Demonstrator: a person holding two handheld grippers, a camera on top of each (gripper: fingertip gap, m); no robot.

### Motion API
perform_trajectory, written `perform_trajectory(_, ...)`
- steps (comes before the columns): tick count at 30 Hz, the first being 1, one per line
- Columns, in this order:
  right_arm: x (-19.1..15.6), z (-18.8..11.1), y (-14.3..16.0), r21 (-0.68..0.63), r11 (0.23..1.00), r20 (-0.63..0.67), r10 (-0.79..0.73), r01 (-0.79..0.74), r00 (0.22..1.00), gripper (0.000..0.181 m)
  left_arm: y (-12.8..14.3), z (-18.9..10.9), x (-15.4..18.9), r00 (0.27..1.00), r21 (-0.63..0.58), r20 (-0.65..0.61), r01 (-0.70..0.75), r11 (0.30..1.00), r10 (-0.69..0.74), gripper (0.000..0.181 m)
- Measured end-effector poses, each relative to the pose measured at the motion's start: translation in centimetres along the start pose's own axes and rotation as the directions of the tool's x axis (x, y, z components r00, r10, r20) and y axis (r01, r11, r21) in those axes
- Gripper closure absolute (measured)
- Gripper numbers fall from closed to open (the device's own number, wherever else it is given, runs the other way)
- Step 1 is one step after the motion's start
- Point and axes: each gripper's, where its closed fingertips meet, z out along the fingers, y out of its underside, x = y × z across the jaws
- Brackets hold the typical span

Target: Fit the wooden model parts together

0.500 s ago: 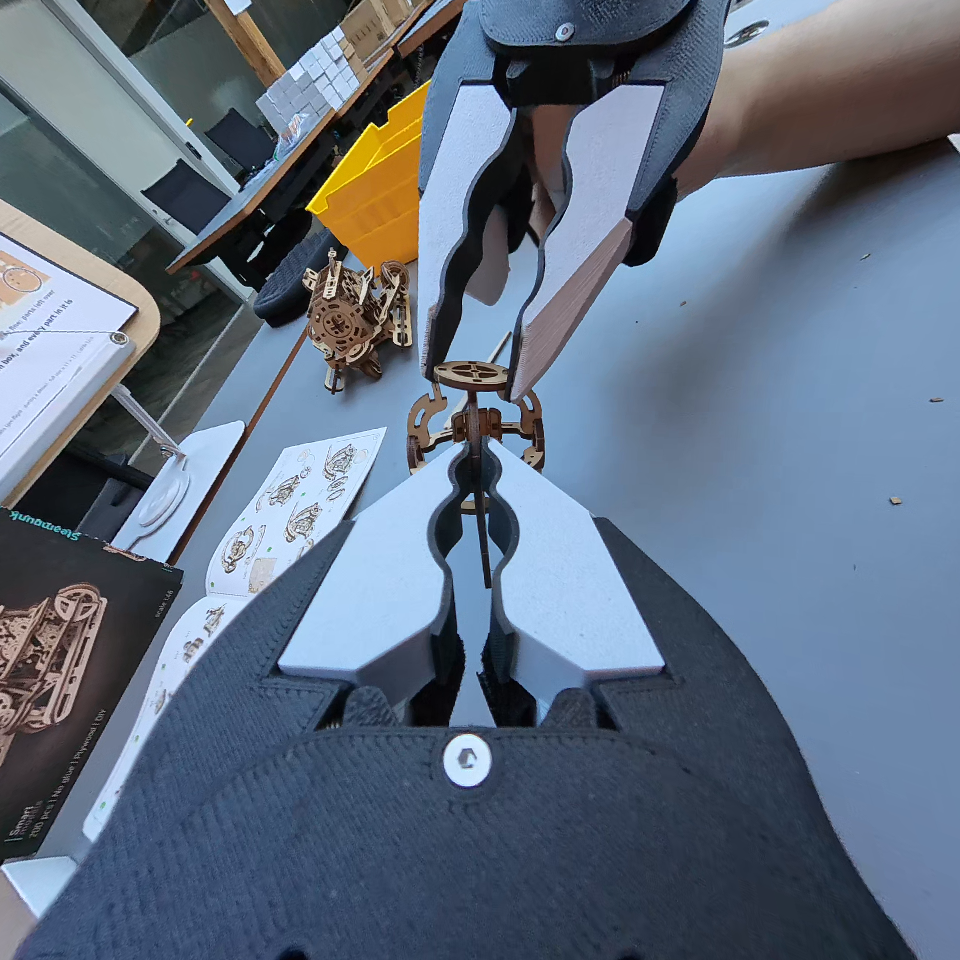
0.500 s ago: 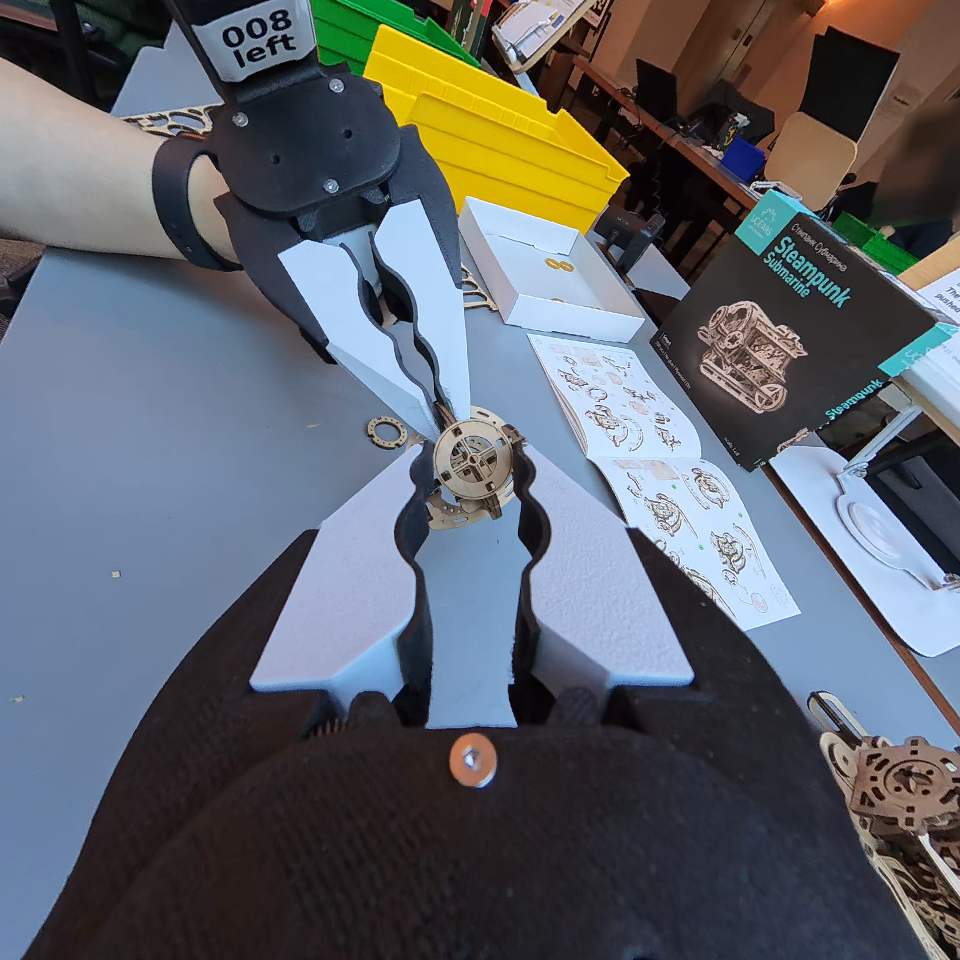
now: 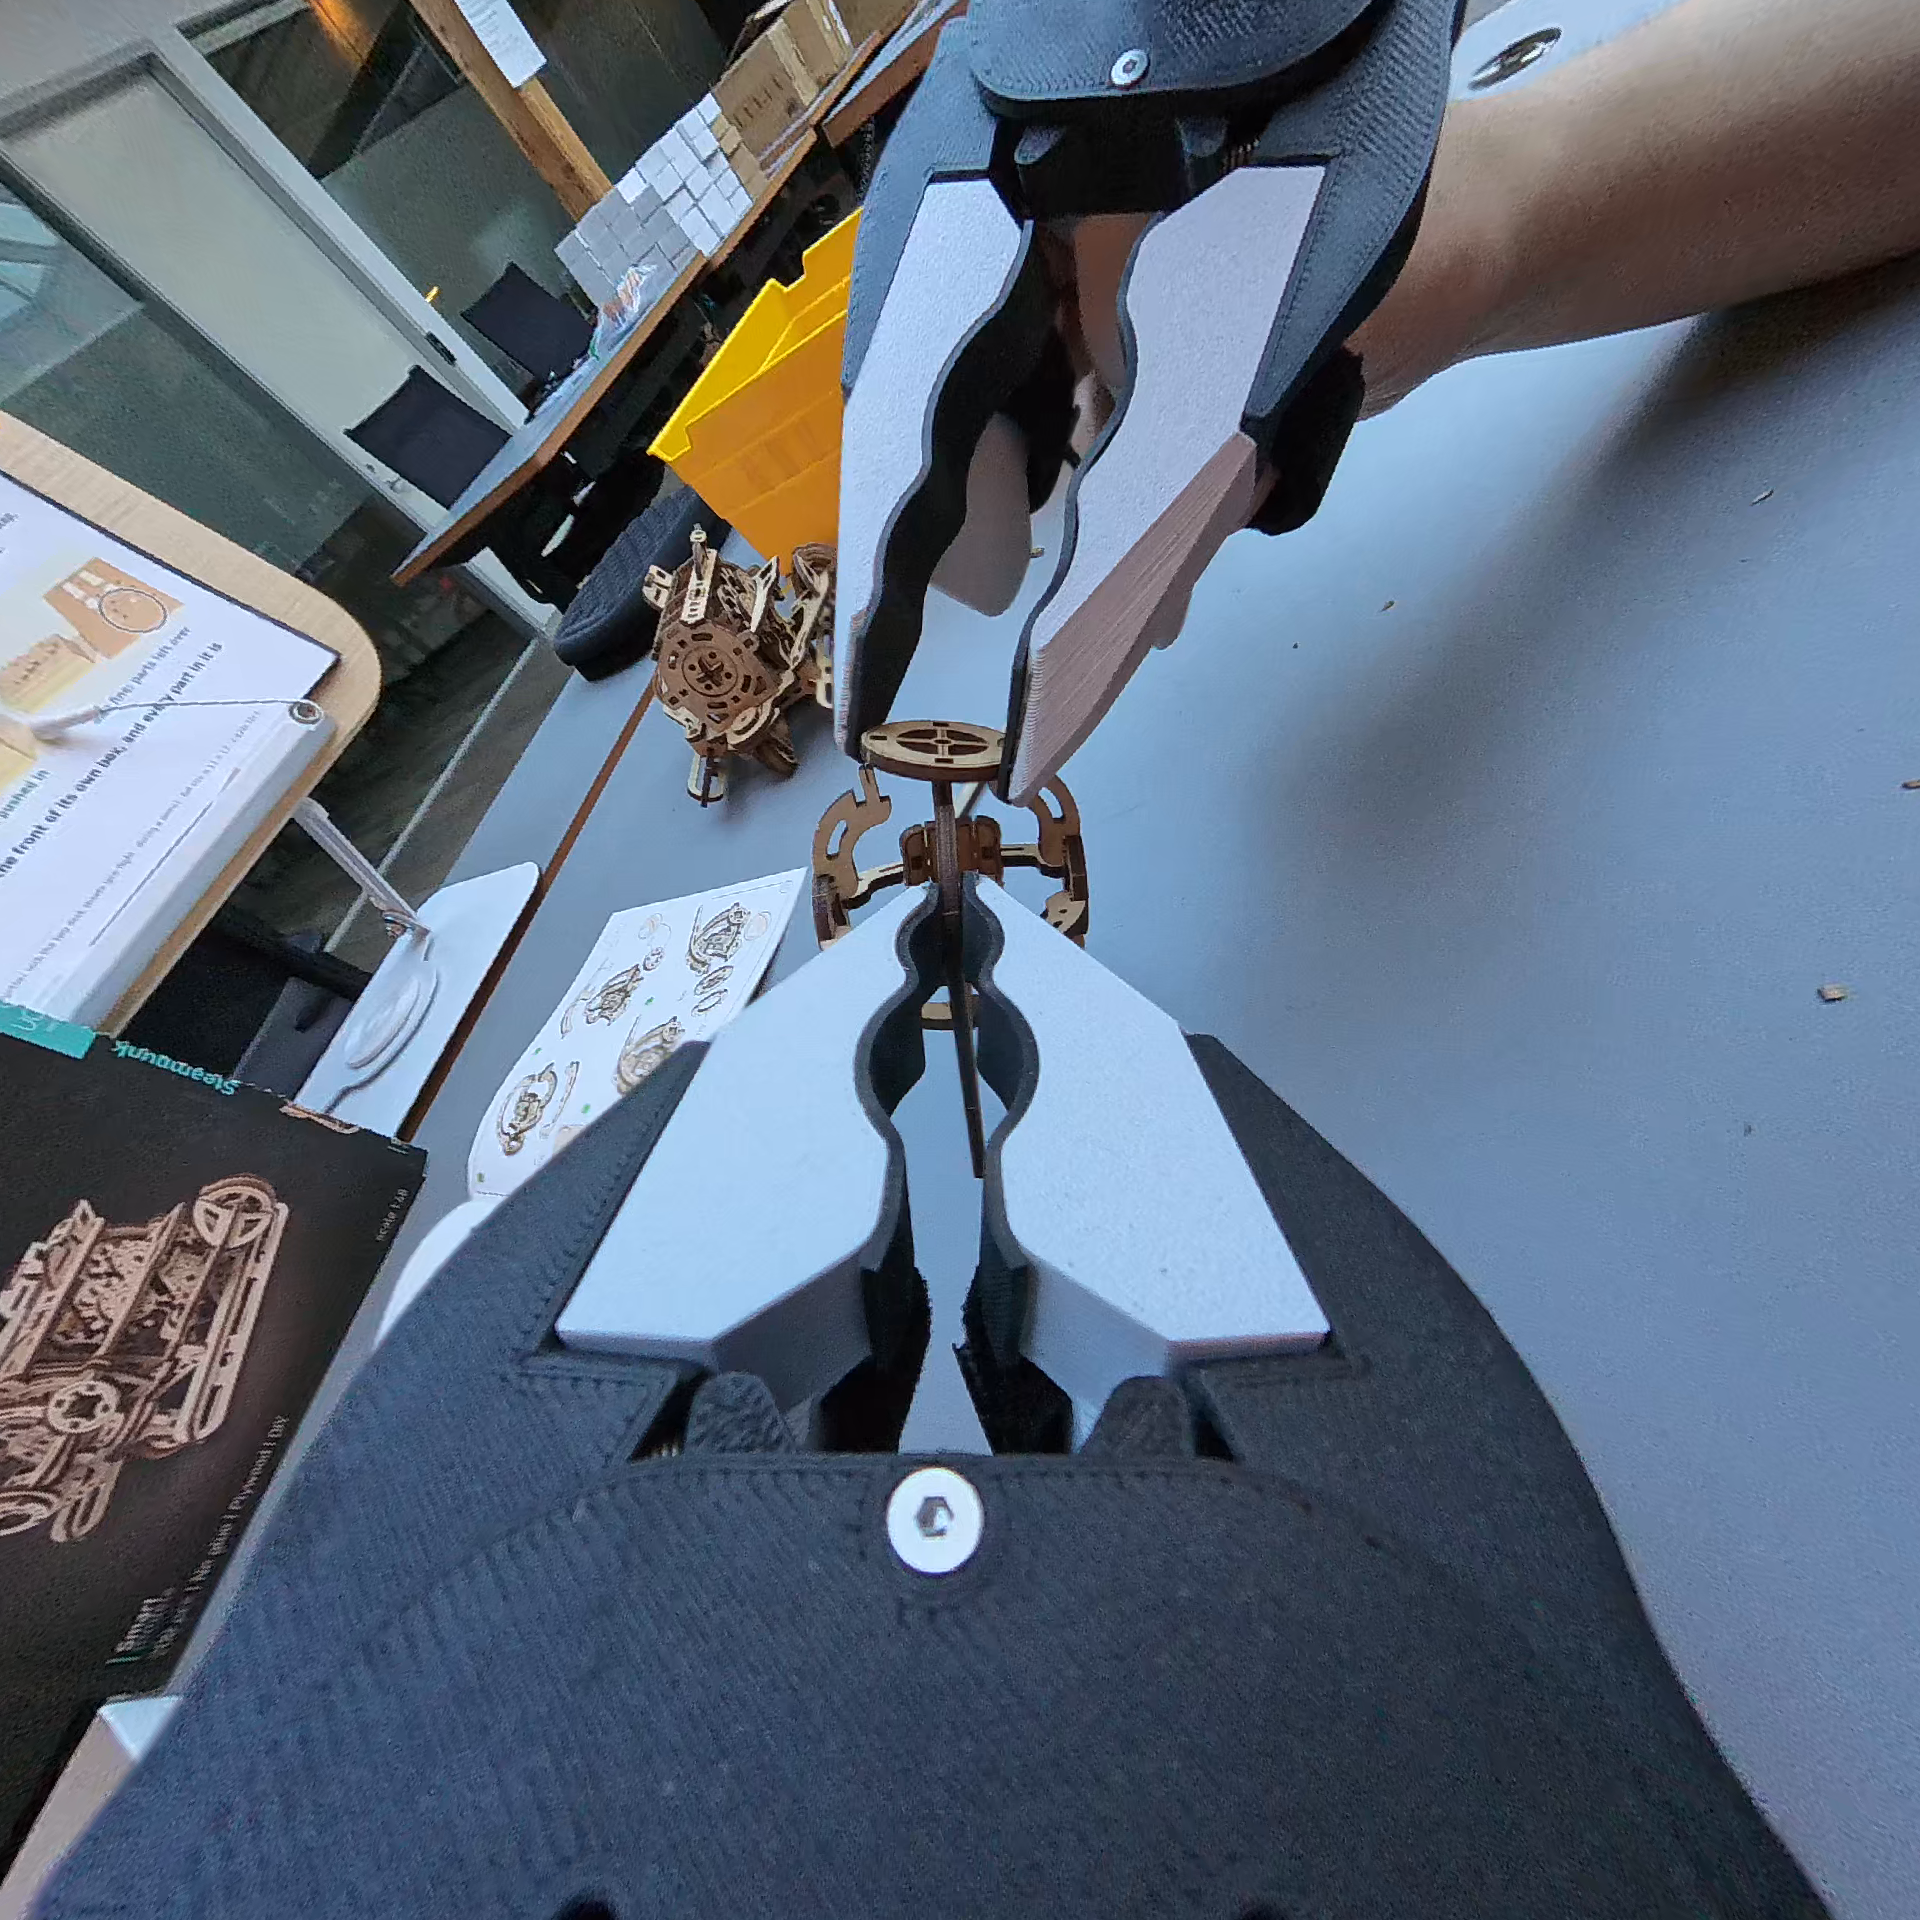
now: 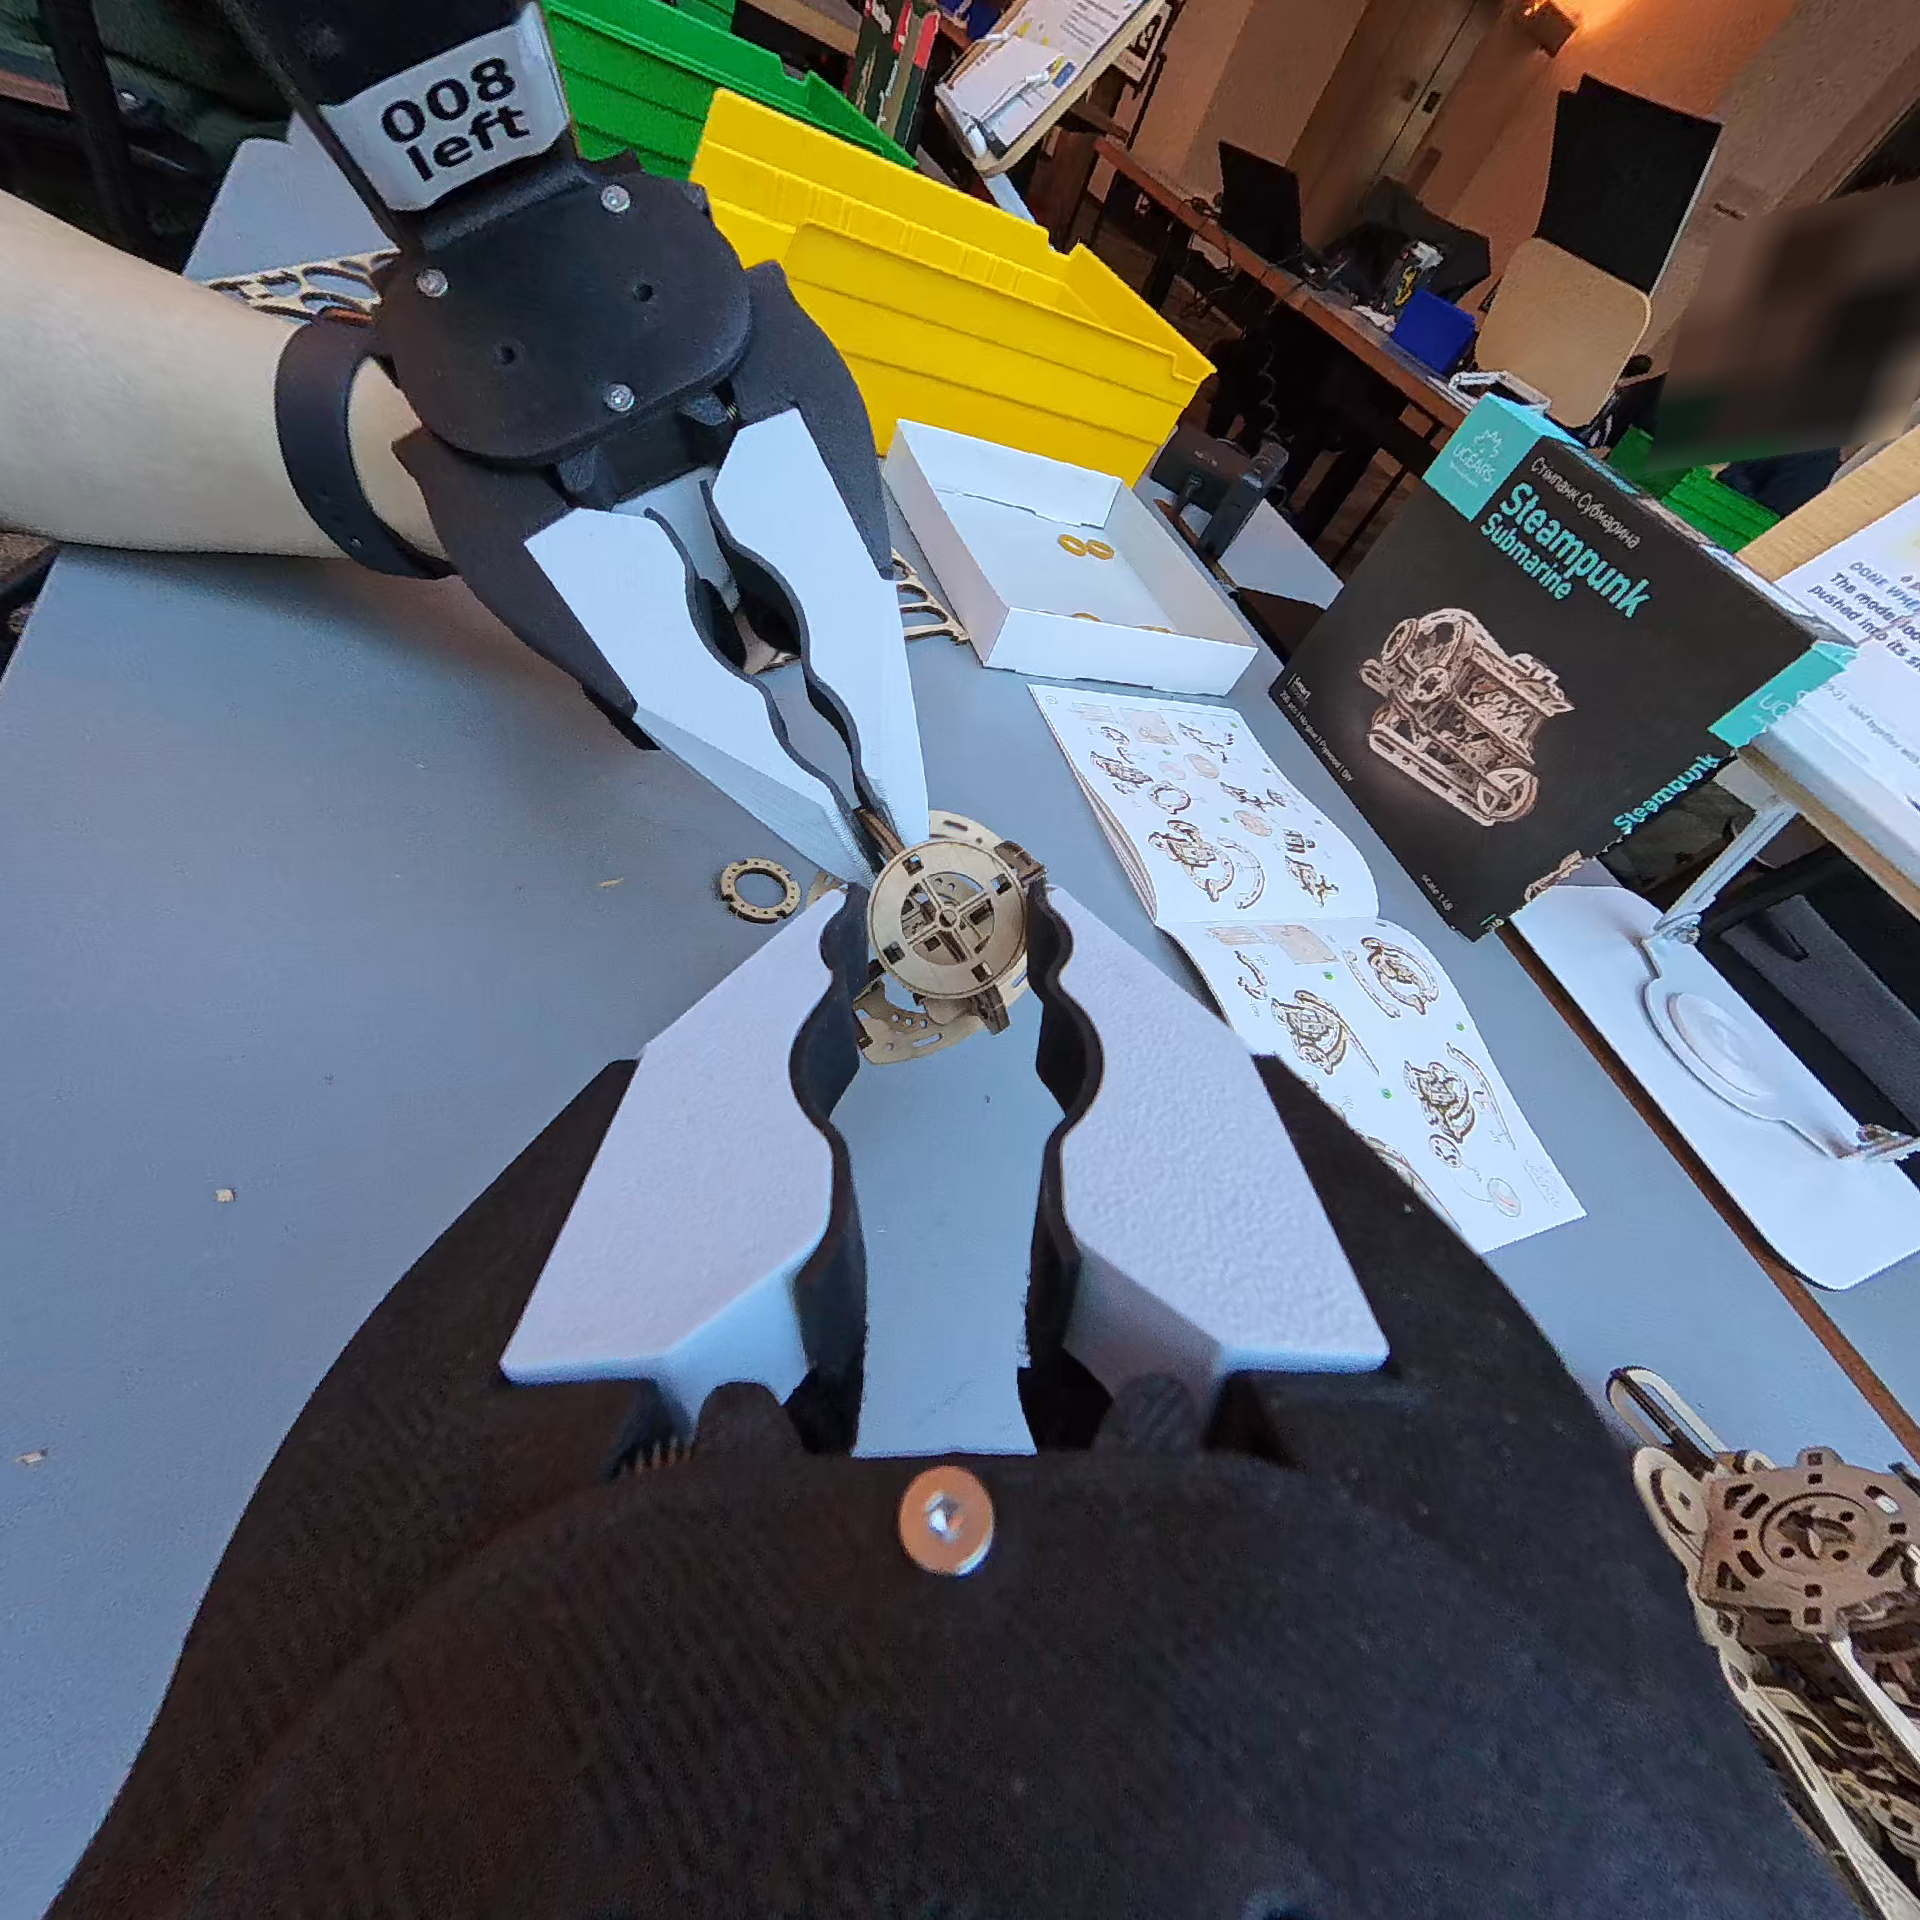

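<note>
Along the desk's (image 4: pixel 260 935) left side a loose wooden ring (image 4: pixel 758 889) lies unused. Just right of it, well in from every edge, the left gripper (image 3: pixel 945 894) is pressed together on a thin wooden strip (image 3: pixel 961 1039), probably to steady the sub-assembly (image 3: pixel 951 862) it belongs to. The right gripper (image 4: pixel 940 914) is clamped on the spoked disc (image 4: pixel 945 920), likely to seat it squarely. Further right the instruction booklet (image 4: pixel 1247 852) lies open for reference, before the kit box (image 4: pixel 1538 665) at the right edge.

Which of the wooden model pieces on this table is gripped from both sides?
The small round sub-assembly with the spoked disc: the right gripper clamps its disc, the left gripper its thin stem. The larger model and loose ring lie untouched.
</note>
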Motion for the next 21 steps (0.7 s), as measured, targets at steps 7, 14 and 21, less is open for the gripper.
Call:
perform_trajectory(7,-0.07,0.02,-0.09,0.002,1.0,0.01,0.031,-0.031,0.999,0.153,-0.2,-0.25,0.02,0.999,0.011,0.015,-0.051,0.999,0.051,0.181)
perform_trajectory(14,-0.12,0.13,0.62,-0.051,0.999,0.008,-0.01,0.011,1.0,0.153,-0.65,-0.27,0.01,0.998,0.03,0.03,-0.06,0.998,0.059,0.181)
perform_trajectory(21,0.03,0.06,0.19,-0.007,1.0,0.001,-0.016,0.016,1.0,0.153,-0.87,-0.31,-0.1,1.0,0.057,0.024,-0.02,0.998,0.019,0.181)
